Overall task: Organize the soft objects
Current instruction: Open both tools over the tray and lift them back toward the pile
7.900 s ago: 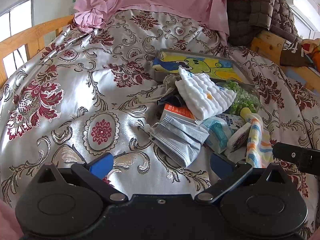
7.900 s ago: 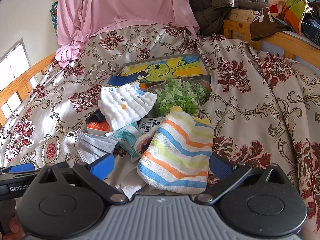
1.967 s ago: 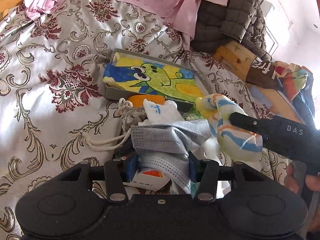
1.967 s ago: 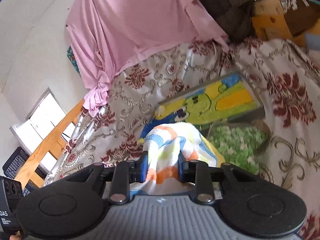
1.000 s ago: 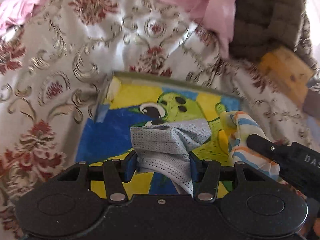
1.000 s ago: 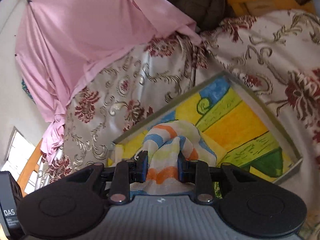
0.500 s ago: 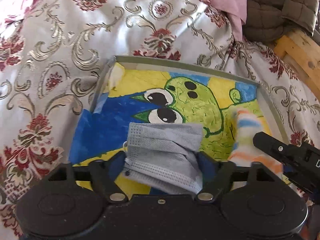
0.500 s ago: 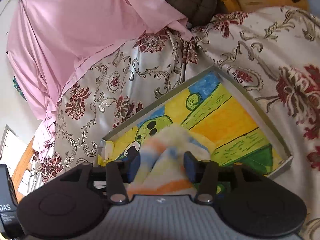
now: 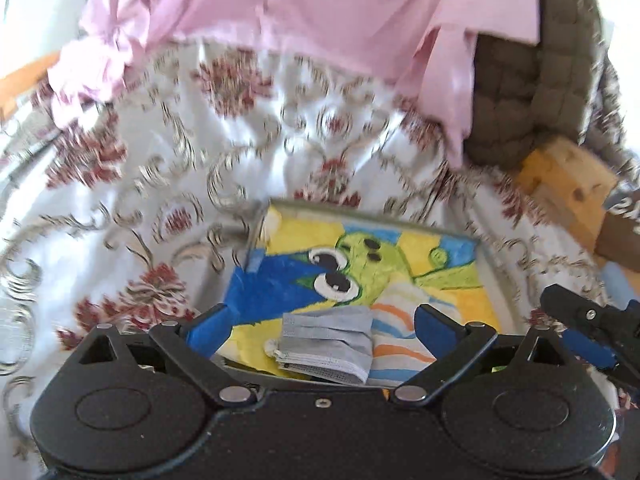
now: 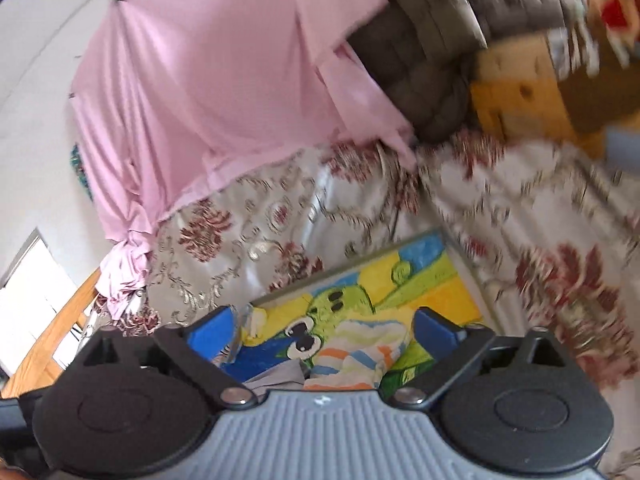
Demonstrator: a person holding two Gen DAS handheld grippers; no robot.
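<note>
A grey face mask (image 9: 326, 348) lies in the painted tray (image 9: 376, 216), whose floor shows a green cartoon on yellow and blue. Beside it on the right rests a striped towel (image 9: 400, 340), also seen in the right wrist view (image 10: 356, 354). My left gripper (image 9: 322, 330) hangs above the mask, its jaws opening wide, the blue pads (image 9: 210, 328) clear of the mask. My right gripper (image 10: 322, 330) is above the towel, jaws likewise opening, nothing pressed between them. Its tip (image 9: 580, 316) shows at the right of the left wrist view.
The tray (image 10: 360, 264) sits on a silver bedspread with red flowers (image 9: 160, 184). A pink sheet (image 9: 304, 16) and a brown quilted jacket (image 9: 532, 80) hang behind. A wooden bed rail (image 9: 568, 184) runs at the right, another rail (image 10: 56, 332) at the left.
Both grippers opened and let go: the mask and the striped towel dropped into the tray. Both hands have since lifted and pulled back, so the tray sits lower in each view.
</note>
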